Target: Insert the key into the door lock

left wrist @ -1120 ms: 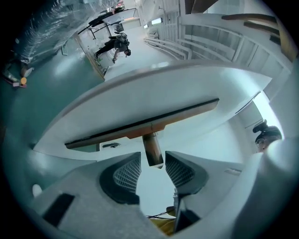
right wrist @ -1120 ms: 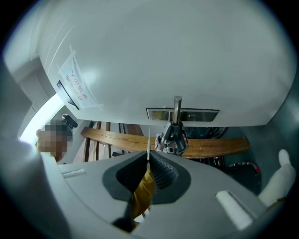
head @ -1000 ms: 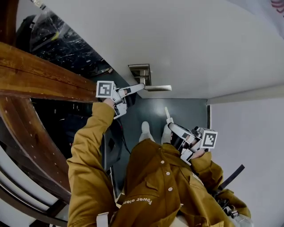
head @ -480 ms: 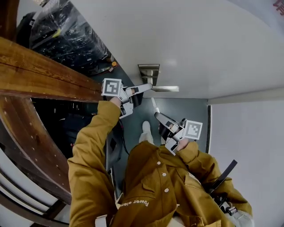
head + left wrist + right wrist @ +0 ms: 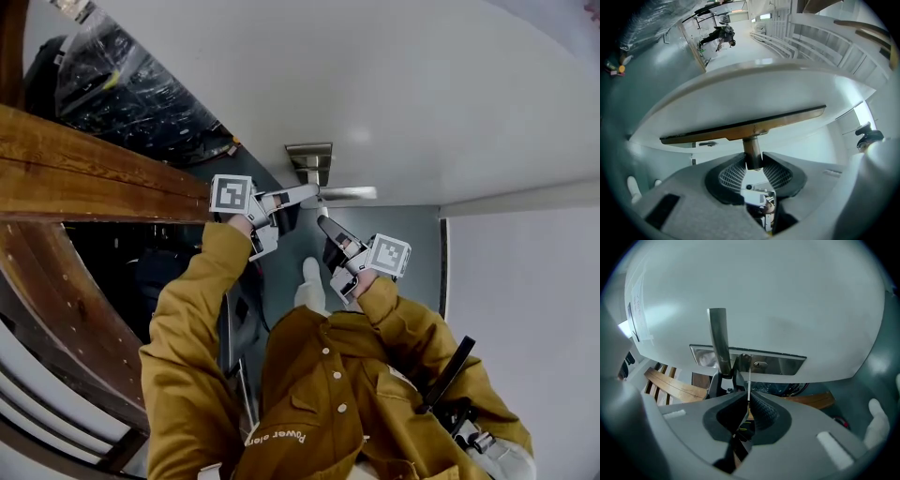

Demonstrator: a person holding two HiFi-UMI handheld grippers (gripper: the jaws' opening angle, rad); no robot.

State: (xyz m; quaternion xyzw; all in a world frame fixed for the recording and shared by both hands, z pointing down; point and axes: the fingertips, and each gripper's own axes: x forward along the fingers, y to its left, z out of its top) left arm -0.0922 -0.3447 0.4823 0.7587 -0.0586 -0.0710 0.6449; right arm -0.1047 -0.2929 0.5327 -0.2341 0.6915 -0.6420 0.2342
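1. Wooden rail (image 5: 84,159), far left: varnished brown timber with a glossy grain. It plays no part in the task.
2. Left gripper (image 5: 752,164): grey moulded jaws with dark, mesh-textured pads, clamped on the door handle (image 5: 349,193). The handle is a round lever of brushed metal that juts out from the door.
3. Lock plate (image 5: 309,159): a rectangular, polished and reflective plate fixed to the smooth white door (image 5: 422,94). The keyhole (image 5: 761,364) is a small slot in the plate, just right of the handle stem in the right gripper view.
4. Right gripper (image 5: 747,401): jaws almost together, pinching the key (image 5: 749,383). The key is a thin, flat, pale blade seen edge-on, and it points at the lock plate.
5. Progress, as judged:
   - Done: the key is gripped and near the lock, and the handle is held.
   - Not yet done: the tip appears to sit just beside the keyhole, not inside it.
   - Remaining: fine alignment with the slot, then insertion.
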